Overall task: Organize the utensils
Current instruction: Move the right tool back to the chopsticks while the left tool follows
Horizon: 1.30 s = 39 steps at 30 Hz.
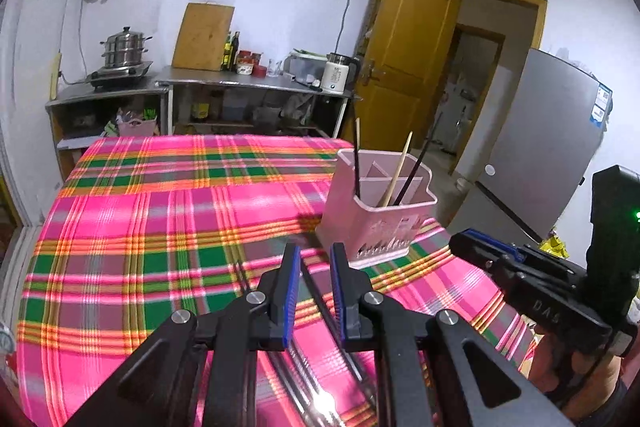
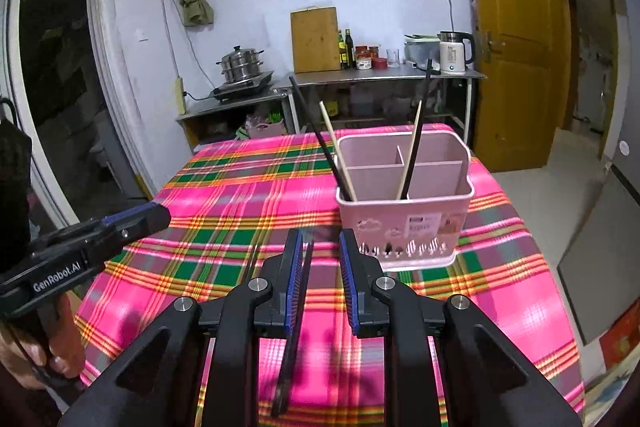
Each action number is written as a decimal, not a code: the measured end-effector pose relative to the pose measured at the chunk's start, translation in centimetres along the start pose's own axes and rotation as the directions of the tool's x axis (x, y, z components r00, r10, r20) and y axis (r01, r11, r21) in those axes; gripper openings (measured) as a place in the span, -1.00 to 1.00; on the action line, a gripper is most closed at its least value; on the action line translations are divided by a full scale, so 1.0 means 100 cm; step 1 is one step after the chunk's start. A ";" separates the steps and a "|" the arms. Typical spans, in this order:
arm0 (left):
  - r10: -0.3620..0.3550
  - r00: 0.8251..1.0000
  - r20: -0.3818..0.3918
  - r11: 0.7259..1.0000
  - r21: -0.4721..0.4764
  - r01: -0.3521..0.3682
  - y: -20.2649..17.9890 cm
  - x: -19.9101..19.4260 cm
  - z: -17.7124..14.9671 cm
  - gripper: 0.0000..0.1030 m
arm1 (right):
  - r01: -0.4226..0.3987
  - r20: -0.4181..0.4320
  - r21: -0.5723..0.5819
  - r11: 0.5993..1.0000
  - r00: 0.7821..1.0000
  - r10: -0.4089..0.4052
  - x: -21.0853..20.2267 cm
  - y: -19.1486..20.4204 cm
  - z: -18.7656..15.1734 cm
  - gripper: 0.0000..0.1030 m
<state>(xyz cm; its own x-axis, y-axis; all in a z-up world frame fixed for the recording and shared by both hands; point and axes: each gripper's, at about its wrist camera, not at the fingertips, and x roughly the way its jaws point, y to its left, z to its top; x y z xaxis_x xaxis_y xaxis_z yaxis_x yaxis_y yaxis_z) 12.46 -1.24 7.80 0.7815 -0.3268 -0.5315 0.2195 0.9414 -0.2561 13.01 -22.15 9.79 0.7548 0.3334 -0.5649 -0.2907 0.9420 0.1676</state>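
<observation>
A steel steamer pot (image 2: 239, 65) sits on a hob (image 2: 244, 87) at the left end of the steel counter (image 2: 384, 79). A wooden cutting board (image 2: 315, 39) leans against the wall behind it, beside bottles (image 2: 346, 49) and jars (image 2: 366, 58). A white kettle (image 2: 454, 53) stands at the counter's right end, near the yellow door (image 2: 516, 39).

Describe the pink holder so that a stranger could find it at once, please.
Look at the table with the pink plaid cloth. Near its right edge stands the holder, a pink plastic box with inner dividers. It is the only thing standing on the cloth, and chopsticks lean out of it.
</observation>
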 end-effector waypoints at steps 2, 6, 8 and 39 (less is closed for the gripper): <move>0.007 1.000 -0.008 1.000 -0.008 -0.007 0.004 0.000 -0.007 -0.71 | -0.005 -0.008 0.008 1.000 1.000 0.005 0.000 0.000 -0.006 -0.62; 0.020 0.999 -0.031 0.999 -0.026 -0.021 0.011 0.001 -0.021 -0.71 | -0.011 -0.027 0.015 1.000 1.000 0.011 0.004 0.001 -0.017 -0.62; 0.028 0.999 -0.044 0.999 -0.038 -0.029 0.017 0.003 -0.028 -0.71 | -0.019 -0.038 0.019 1.000 0.999 0.020 0.006 0.001 -0.022 -0.62; 0.099 0.957 -0.272 0.984 -0.117 -0.135 0.062 0.125 -0.072 -0.65 | -0.080 -0.202 0.033 0.996 0.976 0.085 0.081 0.007 -0.062 -0.62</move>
<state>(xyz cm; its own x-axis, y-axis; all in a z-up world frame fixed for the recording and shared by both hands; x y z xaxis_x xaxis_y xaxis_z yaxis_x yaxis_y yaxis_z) 19.38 -0.15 -6.28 0.6112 -0.2425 -0.7534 0.0427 0.9606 -0.2746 15.34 -19.04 0.33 0.5928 0.3981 -0.7001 -0.3310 0.9129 0.2389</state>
